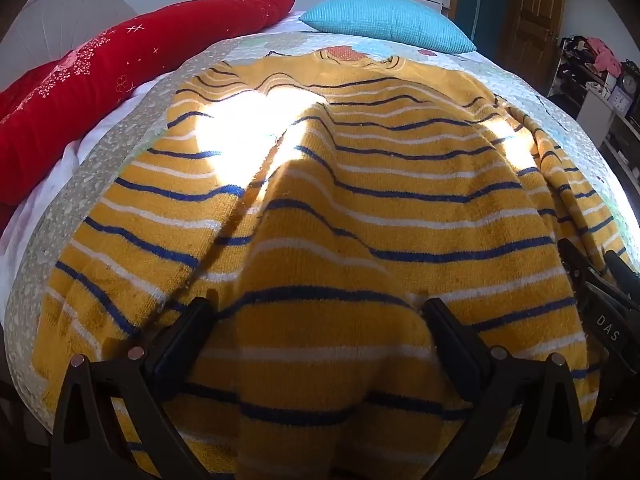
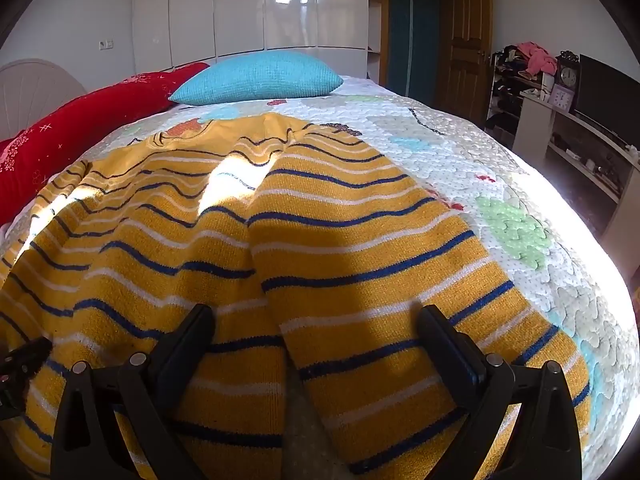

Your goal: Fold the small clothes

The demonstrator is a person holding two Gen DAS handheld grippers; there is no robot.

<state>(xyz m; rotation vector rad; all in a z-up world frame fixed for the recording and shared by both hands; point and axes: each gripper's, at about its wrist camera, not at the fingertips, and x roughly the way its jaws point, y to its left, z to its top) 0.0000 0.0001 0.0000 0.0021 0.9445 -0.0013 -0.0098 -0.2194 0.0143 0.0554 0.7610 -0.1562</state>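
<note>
Tongs spread wide over striped sweater on bedspread

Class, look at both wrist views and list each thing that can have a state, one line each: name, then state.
Yellow knitted sweater with blue and white stripes: spread on the bed, rumpled, not folded.
Left gripper: open, over the sweater.
Right gripper: open, over the sweater.
Brown wooden door: open.

The left gripper tilts steeply downward, its jaws spread wide apart. The right gripper angles downward too, jaws equally wide.
</note>
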